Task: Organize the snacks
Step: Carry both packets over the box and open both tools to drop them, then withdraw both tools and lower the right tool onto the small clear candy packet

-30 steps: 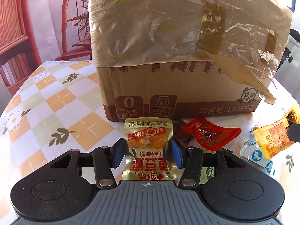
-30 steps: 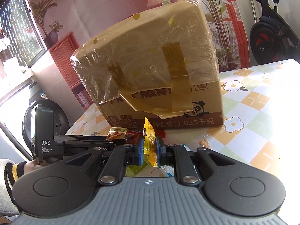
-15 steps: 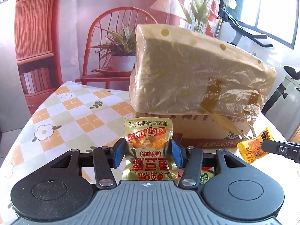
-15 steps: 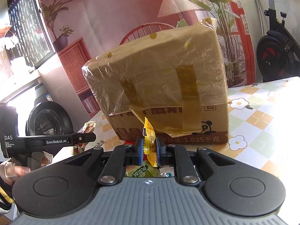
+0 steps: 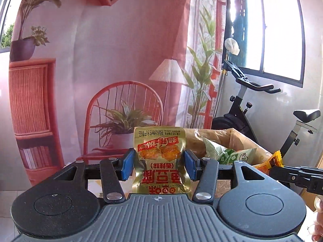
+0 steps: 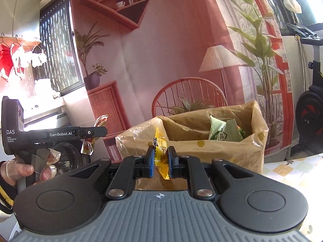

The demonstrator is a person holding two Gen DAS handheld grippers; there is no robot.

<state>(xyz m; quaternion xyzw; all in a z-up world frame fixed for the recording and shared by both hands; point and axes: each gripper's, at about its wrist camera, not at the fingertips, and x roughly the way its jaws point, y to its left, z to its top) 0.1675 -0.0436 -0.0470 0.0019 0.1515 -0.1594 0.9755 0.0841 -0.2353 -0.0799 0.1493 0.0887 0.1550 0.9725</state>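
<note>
My left gripper (image 5: pixel 159 166) is shut on a gold snack packet (image 5: pixel 161 161) with red print, held up at the height of the box's open top. The plastic-wrapped cardboard box (image 6: pixel 201 147) stands open ahead; green snack packets (image 6: pixel 224 131) lie inside it. My right gripper (image 6: pixel 160 164) is shut on a yellow-orange snack packet (image 6: pixel 160 157), held edge-on just before the box's near rim. That packet also shows at the right in the left wrist view (image 5: pixel 270 162). The left gripper and its gold packet show at the left in the right wrist view (image 6: pixel 97 129).
The box rim and green packets also show in the left wrist view (image 5: pixel 232 153). A checkered tablecloth (image 6: pixel 292 171) lies right of the box. An exercise bike (image 5: pixel 252 109) stands behind on the right, a red chair with a potted plant (image 5: pixel 125 121) behind the box.
Both grippers have risen from table level to the box's open top, each still holding its packet. The box interior has come into view.
</note>
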